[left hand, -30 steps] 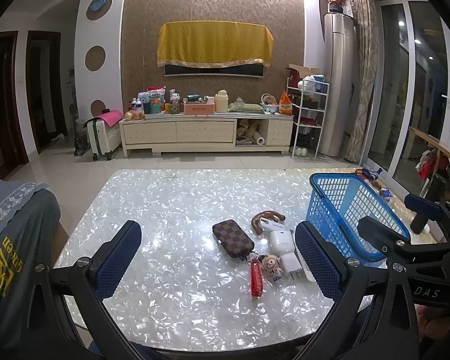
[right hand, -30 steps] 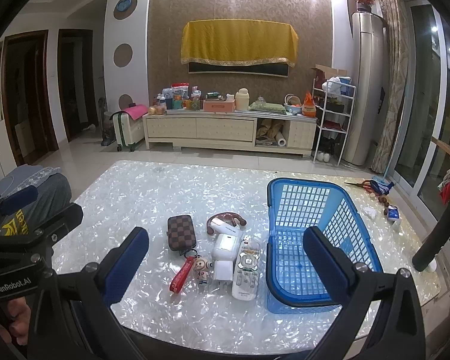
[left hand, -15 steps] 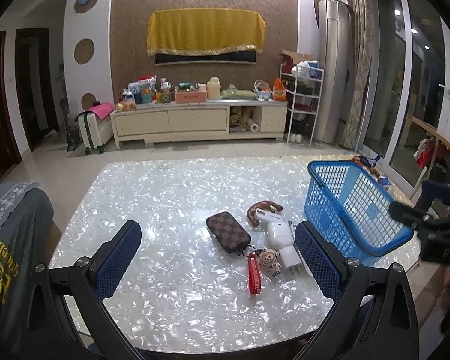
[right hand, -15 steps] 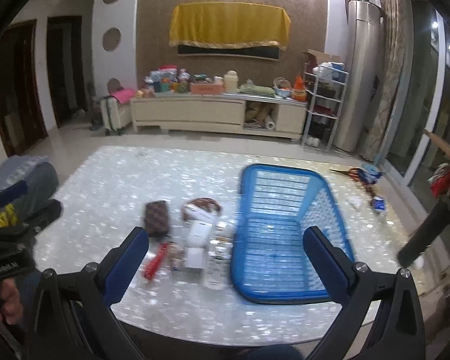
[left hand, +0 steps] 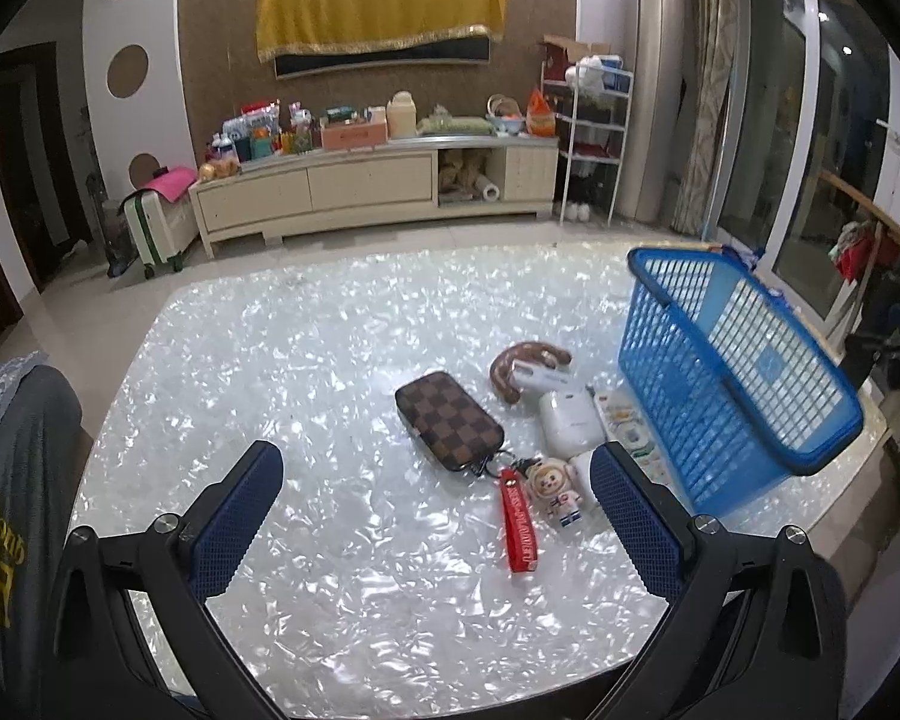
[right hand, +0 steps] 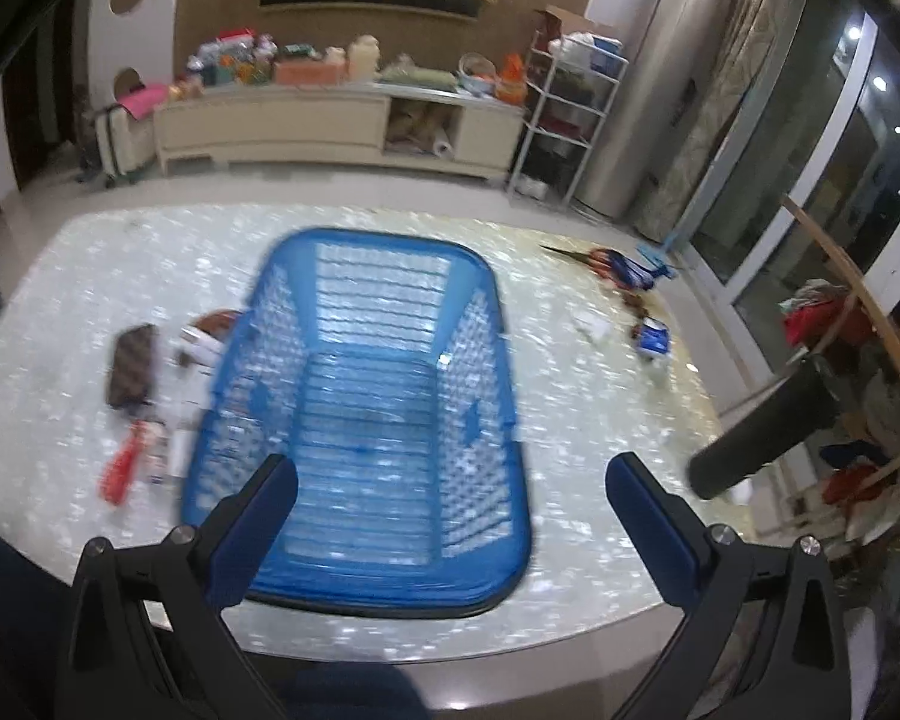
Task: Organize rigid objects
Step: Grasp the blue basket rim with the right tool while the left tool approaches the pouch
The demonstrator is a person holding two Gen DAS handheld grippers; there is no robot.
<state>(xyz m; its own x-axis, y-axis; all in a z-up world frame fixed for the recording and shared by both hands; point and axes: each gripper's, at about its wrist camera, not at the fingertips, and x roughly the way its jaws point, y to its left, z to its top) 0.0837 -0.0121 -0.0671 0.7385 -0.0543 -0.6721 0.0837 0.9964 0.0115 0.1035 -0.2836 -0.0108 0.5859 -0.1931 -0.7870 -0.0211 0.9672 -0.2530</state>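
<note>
Two claws, both wide and holding nothing. My right claw (right hand: 450,516) hangs over the empty blue basket (right hand: 360,396), and that view is blurry, so I might bump it. My left claw (left hand: 435,507) is near the checkered case (left hand: 449,420) on the worktop (left hand: 306,360), beside the basket.

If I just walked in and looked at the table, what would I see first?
Probably the big blue basket, empty, standing on the right part of the shiny white table. Next to it on its left lies a little pile of things: a brown checkered case, a red strap and a small astronaut doll. Both claws, left and right, are wide open and hold nothing.
</note>
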